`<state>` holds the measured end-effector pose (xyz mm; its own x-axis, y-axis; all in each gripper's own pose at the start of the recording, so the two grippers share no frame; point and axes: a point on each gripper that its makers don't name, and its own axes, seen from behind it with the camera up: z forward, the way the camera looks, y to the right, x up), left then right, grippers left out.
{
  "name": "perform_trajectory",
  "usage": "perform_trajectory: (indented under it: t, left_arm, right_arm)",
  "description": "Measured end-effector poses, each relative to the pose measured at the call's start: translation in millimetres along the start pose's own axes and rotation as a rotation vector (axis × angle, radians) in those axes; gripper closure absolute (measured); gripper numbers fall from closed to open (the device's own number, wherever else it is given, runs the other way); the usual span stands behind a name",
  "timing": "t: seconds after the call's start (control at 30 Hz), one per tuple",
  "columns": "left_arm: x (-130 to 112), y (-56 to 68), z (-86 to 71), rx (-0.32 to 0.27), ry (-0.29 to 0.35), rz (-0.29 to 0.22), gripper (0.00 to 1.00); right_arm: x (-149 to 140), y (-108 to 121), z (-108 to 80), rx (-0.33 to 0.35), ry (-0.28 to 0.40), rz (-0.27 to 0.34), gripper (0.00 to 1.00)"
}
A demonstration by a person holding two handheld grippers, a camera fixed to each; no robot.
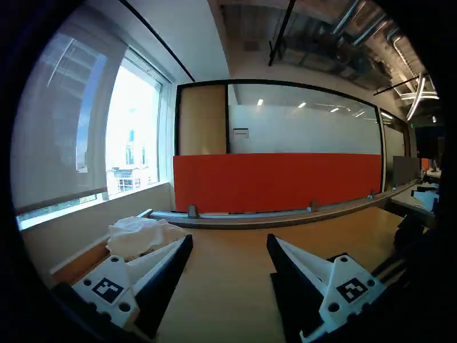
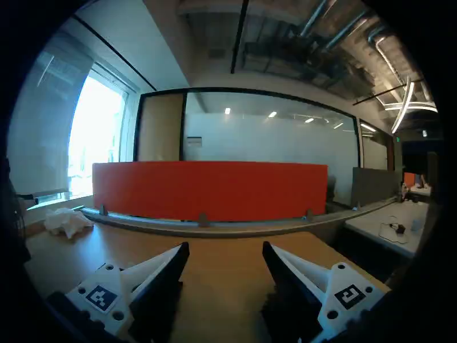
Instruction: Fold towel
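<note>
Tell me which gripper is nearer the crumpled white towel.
Left. The towel lies just ahead of the left gripper, slightly to its left. From the right gripper it sits far off to the left, near the window.

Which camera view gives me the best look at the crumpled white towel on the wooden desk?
The left gripper view: the crumpled white cloth towel lies large and near, just beyond the open left claw, its folds visible. The right gripper view shows the towel small, far left on the light wooden desk.
</note>
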<state>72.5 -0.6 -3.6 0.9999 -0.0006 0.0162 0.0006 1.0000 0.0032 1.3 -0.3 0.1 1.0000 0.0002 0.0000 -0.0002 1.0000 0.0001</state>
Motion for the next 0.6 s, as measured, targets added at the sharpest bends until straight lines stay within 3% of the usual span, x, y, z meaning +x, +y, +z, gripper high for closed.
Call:
perform_trajectory:
  t: [0.2, 0.37, 0.6]
  left_arm:
    - [26.1, 6.6, 0.0, -0.018, -0.025, 0.012, 0.04]
    - [33.6, 11.8, 2.2, -0.046, -0.056, 0.024, 0.04]
    - [29.2, 32.6, 5.5, -0.162, -0.127, 0.038, 0.04]
  right_arm:
    - [26.5, -4.1, 2.0, 0.003, -0.002, 0.002, 0.0]
    - [37.8, -9.2, 5.2, 0.022, -0.023, -0.008, 0.0]
    - [32.6, -33.1, 5.4, 0.143, -0.104, -0.09, 0.0]
